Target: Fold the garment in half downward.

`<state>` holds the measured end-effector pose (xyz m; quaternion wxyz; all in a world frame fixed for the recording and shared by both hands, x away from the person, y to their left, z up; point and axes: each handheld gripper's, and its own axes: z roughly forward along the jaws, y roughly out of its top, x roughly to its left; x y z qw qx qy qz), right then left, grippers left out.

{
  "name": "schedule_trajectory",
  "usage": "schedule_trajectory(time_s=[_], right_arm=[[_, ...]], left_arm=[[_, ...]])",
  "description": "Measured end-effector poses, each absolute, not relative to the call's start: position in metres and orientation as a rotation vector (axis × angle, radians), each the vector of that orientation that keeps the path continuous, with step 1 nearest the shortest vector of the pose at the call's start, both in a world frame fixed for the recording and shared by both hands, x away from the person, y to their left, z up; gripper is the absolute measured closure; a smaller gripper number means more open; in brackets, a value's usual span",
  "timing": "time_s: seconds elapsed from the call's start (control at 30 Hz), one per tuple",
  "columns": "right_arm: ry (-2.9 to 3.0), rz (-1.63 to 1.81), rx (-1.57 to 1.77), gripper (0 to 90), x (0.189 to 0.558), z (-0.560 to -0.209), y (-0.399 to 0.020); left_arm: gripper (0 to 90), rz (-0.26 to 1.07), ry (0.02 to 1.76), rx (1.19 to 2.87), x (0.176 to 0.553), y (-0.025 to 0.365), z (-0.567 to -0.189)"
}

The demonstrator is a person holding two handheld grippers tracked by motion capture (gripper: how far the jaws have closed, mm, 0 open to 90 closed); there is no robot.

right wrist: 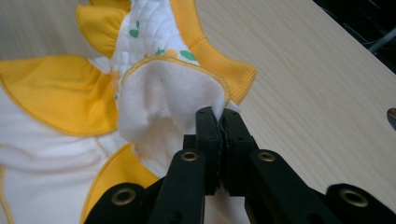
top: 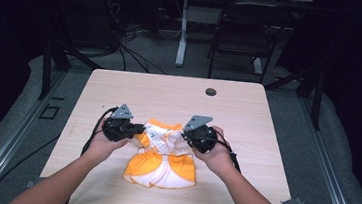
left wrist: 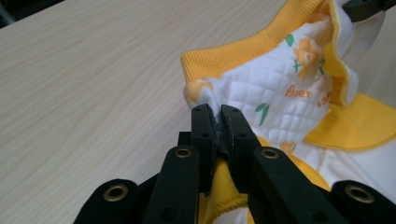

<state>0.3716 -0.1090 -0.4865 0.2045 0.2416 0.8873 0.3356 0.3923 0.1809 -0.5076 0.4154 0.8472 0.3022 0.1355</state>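
A small white and orange quilted garment (top: 163, 158) with a leaf and flower print lies on the wooden table (top: 119, 91), its upper part lifted between my two hands. My left gripper (top: 141, 128) is shut on the garment's left top corner (left wrist: 205, 95), the fabric pinched between the black jaws. My right gripper (top: 184, 134) is shut on the right top corner (right wrist: 219, 100), where the white fleecy inside of the cloth (right wrist: 163, 100) folds over. In the left gripper view my left gripper (left wrist: 217, 112) is centred, and in the right gripper view my right gripper (right wrist: 217, 114) is.
A round dark cable hole (top: 211, 92) sits near the table's far edge. Bare wood surrounds the garment. Beyond the table stand a chair (top: 243, 35) and a desk leg (top: 182, 37) on a grey floor with cables.
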Motion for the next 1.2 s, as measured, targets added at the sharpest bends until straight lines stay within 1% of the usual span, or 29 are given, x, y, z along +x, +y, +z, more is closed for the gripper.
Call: schedule_trajectory(time_s=[0.53, 0.7, 0.73, 0.77, 0.9, 0.97, 1.03, 1.1, 1.17, 1.2], right_arm=[[2.523, 1.040, 0.756, 85.5, 0.346, -0.525, -0.120], [2.542, 1.094, 0.791, 79.0, 0.337, -0.524, -0.125], [2.542, 1.094, 0.791, 79.0, 0.337, -0.524, -0.125], [2.539, 1.124, 0.804, 75.4, 0.334, -0.521, -0.126], [2.531, 1.193, 0.816, 68.6, 0.329, -0.509, -0.131], [2.523, 1.209, 0.823, 67.3, 0.327, -0.503, -0.134], [2.508, 1.226, 0.821, 67.7, 0.327, -0.497, -0.136], [2.491, 1.221, 0.829, 74.0, 0.330, -0.495, -0.137], [2.491, 1.211, 0.844, 82.9, 0.335, -0.496, -0.137], [2.491, 1.211, 0.844, 82.9, 0.335, -0.496, -0.137]], left_arm=[[84.1, 0.213, 0.793, 2.097, 0.360, 0.184, -0.545], [82.3, 0.189, 0.793, 2.090, 0.352, 0.185, -0.543], [80.9, 0.189, 0.793, 2.090, 0.352, 0.185, -0.543], [79.2, 0.171, 0.788, 2.080, 0.350, 0.186, -0.537], [72.3, 0.158, 0.766, 2.061, 0.347, 0.188, -0.523], [70.7, 0.167, 0.766, 2.053, 0.346, 0.189, -0.516], [70.9, 0.185, 0.770, 2.047, 0.347, 0.189, -0.511], [75.4, 0.204, 0.789, 2.057, 0.350, 0.189, -0.508], [81.5, 0.201, 0.817, 2.053, 0.354, 0.188, -0.510], [84.4, 0.201, 0.817, 2.053, 0.354, 0.188, -0.510]])
